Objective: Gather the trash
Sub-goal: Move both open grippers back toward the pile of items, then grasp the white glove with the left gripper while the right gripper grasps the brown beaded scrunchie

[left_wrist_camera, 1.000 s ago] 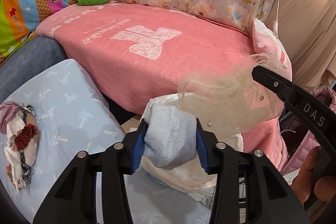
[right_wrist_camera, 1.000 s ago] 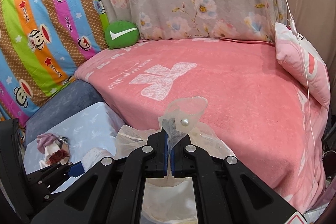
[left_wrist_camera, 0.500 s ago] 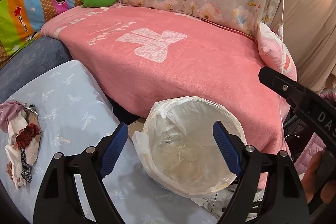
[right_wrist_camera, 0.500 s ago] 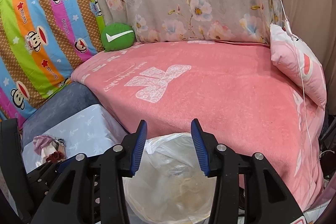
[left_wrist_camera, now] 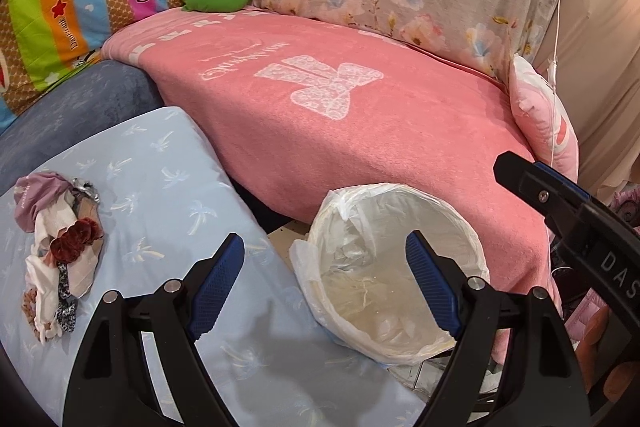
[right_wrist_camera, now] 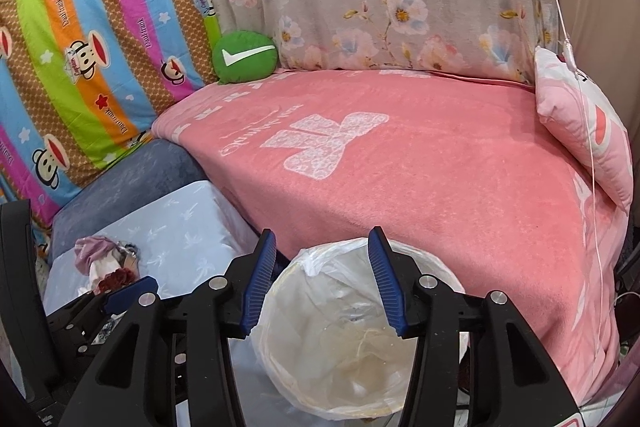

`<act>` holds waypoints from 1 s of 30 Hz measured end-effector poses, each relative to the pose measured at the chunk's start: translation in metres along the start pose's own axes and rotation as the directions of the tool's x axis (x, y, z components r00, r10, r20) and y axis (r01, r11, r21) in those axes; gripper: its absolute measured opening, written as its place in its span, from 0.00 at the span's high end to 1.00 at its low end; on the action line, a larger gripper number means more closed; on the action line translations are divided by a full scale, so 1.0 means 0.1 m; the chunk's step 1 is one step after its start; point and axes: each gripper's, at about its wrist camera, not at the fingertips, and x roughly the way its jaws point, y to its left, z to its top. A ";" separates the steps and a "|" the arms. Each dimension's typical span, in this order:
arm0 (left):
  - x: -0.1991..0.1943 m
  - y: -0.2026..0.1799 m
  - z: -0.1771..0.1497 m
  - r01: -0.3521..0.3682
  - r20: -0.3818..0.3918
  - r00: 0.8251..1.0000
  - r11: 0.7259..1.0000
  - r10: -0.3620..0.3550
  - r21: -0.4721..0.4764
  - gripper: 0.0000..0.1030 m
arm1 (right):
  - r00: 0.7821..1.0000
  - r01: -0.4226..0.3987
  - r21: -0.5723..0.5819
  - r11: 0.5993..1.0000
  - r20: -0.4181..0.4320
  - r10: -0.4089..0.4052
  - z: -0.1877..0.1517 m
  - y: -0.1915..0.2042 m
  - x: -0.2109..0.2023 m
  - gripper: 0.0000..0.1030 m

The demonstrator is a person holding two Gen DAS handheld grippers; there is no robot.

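Hovering over the lined bin, left tool and right tool gape released, empty

Trash bin: round, lined with a thin white plastic bag folded over the rim; upright, mouth open, on the floor against the edge of the pink-covered bed; pale crumpled scraps inside.

Pile of scraps: mauve, white, dark-red and patterned fabric bits, heaped loosely on the light-blue cushion, well apart from the bin.
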 end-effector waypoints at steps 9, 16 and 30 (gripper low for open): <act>-0.10 0.45 -0.12 -0.068 0.000 0.998 0.995 0.068 -0.077 0.15 | 0.998 -0.049 -0.048 0.998 -0.031 0.048 -0.11 0.35 0.07 0.52; -0.19 0.95 -0.28 -0.149 -0.015 0.989 0.976 0.148 -0.160 0.14 | 0.994 -0.093 -0.081 0.992 -0.071 0.087 -0.23 0.67 0.16 0.50; -0.30 2.03 -0.63 -0.324 -0.079 0.946 0.894 0.315 -0.309 0.15 | 0.974 -0.179 -0.173 0.969 -0.168 0.150 -0.55 1.48 0.40 0.50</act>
